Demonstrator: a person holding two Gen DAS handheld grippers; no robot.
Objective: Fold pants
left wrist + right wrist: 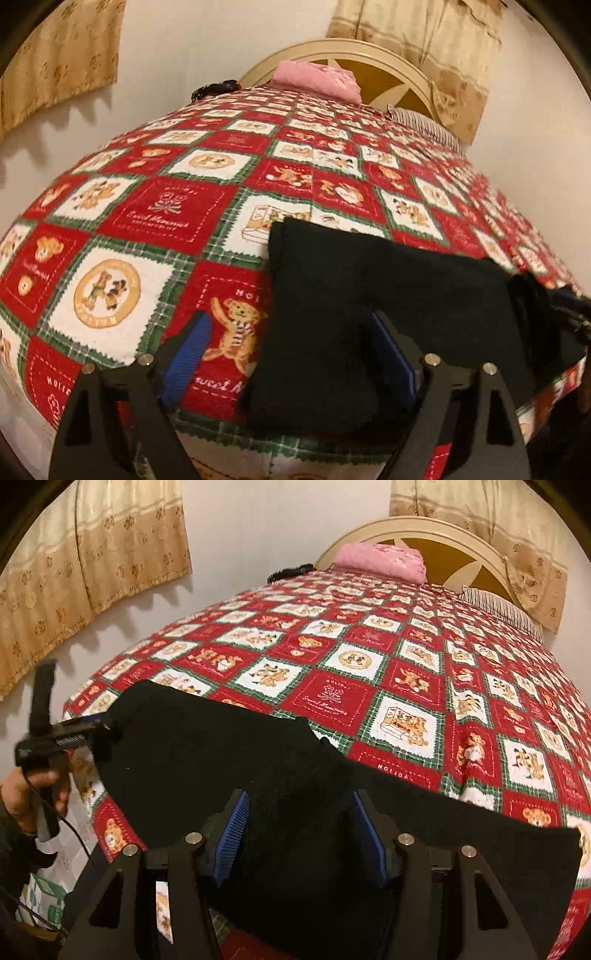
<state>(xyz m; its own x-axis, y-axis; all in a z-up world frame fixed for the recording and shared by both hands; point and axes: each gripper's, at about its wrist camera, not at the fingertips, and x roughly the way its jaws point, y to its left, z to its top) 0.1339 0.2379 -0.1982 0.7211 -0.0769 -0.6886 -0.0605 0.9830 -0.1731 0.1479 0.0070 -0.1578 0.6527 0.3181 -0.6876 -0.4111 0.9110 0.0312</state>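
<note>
Black pants (369, 291) lie on the near edge of a bed with a red, white and green teddy-bear quilt (155, 206). In the left wrist view my left gripper (291, 347) is open, its blue-padded fingers (188, 350) astride the pants' left edge. In the right wrist view the pants (229, 746) spread wide across the near edge of the quilt (388, 672). My right gripper (299, 830) is open with the cloth between its jaws. The left gripper (107, 720) shows at the far left of that view, at the pants' corner, held by a hand (33, 794).
A pink folded cloth (384, 559) and a striped pillow (498, 609) lie by the cream headboard (424, 531). A dark object (291, 571) sits at the far left edge of the bed. Beige curtains (92, 565) hang on the wall. A box (44, 904) stands on the floor at left.
</note>
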